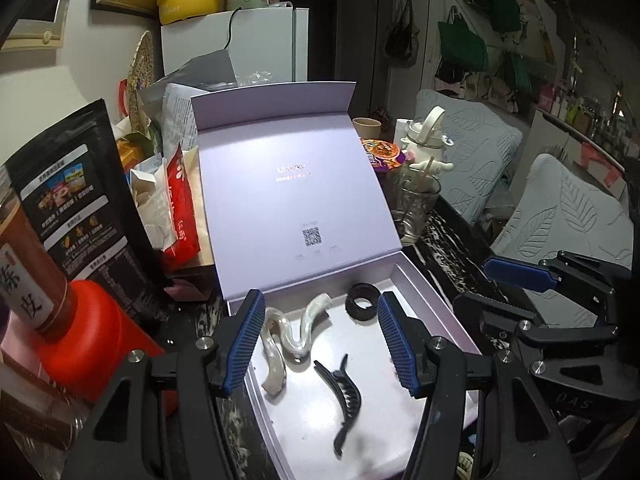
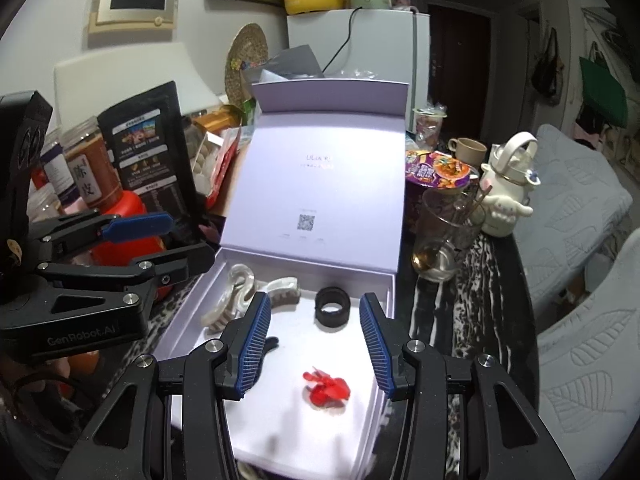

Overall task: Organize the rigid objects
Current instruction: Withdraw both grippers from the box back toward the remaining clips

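Observation:
An open lavender box (image 1: 430, 298) stands on the dark table with its lid (image 1: 280, 192) upright. In it lie two pearl-white hair clips (image 1: 298, 334), a black ring (image 1: 362, 302) and a black claw clip (image 1: 344, 396). My left gripper (image 1: 322, 344) hovers over the box, open and empty. The right wrist view shows the same box (image 2: 188, 320), white clips (image 2: 240, 292), ring (image 2: 332, 306) and a red clip (image 2: 326, 390). My right gripper (image 2: 314, 344) hangs open above them, holding nothing. Its left finger hides most of the black claw clip (image 2: 270, 342).
A black pouch (image 1: 76, 200), a red-lidded jar (image 1: 60, 320) and snack bags crowd the box's left. To its right stand a glass (image 2: 444, 236), a noodle cup (image 2: 436, 172) and a white figurine bottle (image 2: 506, 192). Cushioned chairs (image 1: 568, 208) sit beyond the table edge.

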Action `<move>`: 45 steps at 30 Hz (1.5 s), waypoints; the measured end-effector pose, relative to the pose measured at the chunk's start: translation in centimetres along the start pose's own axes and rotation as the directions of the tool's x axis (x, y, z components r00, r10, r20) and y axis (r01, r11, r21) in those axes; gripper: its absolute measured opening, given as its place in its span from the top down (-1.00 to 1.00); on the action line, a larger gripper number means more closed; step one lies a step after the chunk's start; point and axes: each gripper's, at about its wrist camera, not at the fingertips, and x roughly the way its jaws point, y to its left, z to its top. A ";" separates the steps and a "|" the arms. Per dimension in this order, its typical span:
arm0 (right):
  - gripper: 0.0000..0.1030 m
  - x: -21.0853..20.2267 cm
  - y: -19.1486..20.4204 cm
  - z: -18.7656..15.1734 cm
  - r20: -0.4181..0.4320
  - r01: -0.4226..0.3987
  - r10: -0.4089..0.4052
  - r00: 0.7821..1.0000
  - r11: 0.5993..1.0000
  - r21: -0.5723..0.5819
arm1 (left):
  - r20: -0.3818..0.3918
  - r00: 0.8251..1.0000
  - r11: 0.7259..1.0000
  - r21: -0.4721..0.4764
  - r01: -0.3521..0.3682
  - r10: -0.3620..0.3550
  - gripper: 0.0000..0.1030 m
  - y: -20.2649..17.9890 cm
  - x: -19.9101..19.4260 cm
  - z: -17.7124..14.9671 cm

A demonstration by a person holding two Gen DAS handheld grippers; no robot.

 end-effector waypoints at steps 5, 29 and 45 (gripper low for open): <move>0.10 -1.8 0.5 -1.0 0.006 0.007 -0.007 1.000 1.000 0.009 | -0.005 1.000 1.000 -0.014 0.014 -0.014 -0.13 -0.3 -1.3 -1.2; 0.01 -9.9 4.6 -5.5 0.080 0.004 -0.005 0.997 1.000 0.004 | 0.068 0.998 1.000 0.023 -0.008 0.006 -0.40 -2.5 -10.6 -5.8; -0.43 -14.5 7.5 -9.2 0.121 0.014 -0.011 0.993 1.000 -0.020 | 0.062 0.998 1.000 0.024 -0.003 0.002 -0.40 -3.5 -14.4 -10.0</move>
